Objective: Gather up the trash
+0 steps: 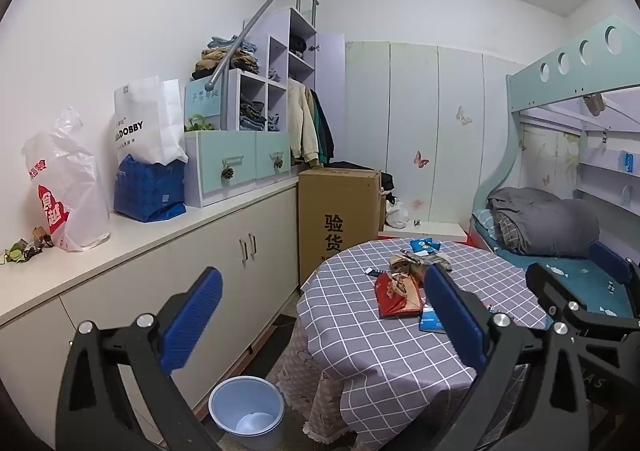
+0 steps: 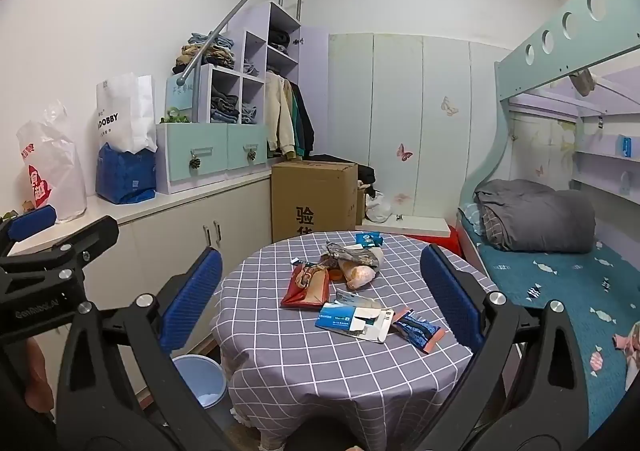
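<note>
Both grippers held out side by side, jaws wide apart.

The left gripper [image 1: 320, 315] and the right gripper [image 2: 320, 291] each tilt slightly downward, blue pads spread with nothing between them. The left gripper sits just beside the right, its black frame alongside.

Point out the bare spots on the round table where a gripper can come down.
Free: the near rim of the table, below the blue-and-white packet, and the left edge beside the red bag. Crowded: the middle and far side, where the crumpled wrappers pile up, and around the blue snack wrapper.
</note>
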Motion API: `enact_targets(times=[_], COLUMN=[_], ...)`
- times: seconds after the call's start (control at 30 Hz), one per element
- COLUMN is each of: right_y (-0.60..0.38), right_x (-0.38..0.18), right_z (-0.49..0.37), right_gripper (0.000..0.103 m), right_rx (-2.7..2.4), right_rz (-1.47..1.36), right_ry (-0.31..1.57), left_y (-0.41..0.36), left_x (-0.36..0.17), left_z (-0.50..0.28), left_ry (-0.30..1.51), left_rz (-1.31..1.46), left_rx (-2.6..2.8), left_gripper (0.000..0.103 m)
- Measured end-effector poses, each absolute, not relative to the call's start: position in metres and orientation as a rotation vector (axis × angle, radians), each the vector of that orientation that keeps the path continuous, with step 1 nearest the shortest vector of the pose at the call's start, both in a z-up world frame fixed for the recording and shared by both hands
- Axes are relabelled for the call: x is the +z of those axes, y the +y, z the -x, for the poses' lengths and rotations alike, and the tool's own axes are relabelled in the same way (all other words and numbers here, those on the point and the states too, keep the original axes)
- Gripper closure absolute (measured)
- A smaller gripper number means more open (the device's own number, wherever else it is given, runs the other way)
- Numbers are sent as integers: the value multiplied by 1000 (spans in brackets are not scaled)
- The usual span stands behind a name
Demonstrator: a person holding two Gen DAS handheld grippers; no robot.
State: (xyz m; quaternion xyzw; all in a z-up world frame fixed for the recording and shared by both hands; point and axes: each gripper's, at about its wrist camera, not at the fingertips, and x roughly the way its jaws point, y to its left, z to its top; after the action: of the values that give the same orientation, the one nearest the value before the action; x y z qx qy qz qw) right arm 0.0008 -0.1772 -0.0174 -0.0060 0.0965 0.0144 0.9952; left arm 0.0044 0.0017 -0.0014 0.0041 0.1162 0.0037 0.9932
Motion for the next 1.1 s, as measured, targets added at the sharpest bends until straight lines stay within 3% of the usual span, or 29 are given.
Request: enact_targets(times=[1.1], right_y=[-176], right_x=[-18], right_z=[2], right_gripper=[6], right_rx=[34], right_rz=[0], right_ry=[184], left_y=[-4], left_x=[-12], left_z=[-4], left_ry=[242], left_rz=[-20], left_rx=[2], left_gripper=[4])
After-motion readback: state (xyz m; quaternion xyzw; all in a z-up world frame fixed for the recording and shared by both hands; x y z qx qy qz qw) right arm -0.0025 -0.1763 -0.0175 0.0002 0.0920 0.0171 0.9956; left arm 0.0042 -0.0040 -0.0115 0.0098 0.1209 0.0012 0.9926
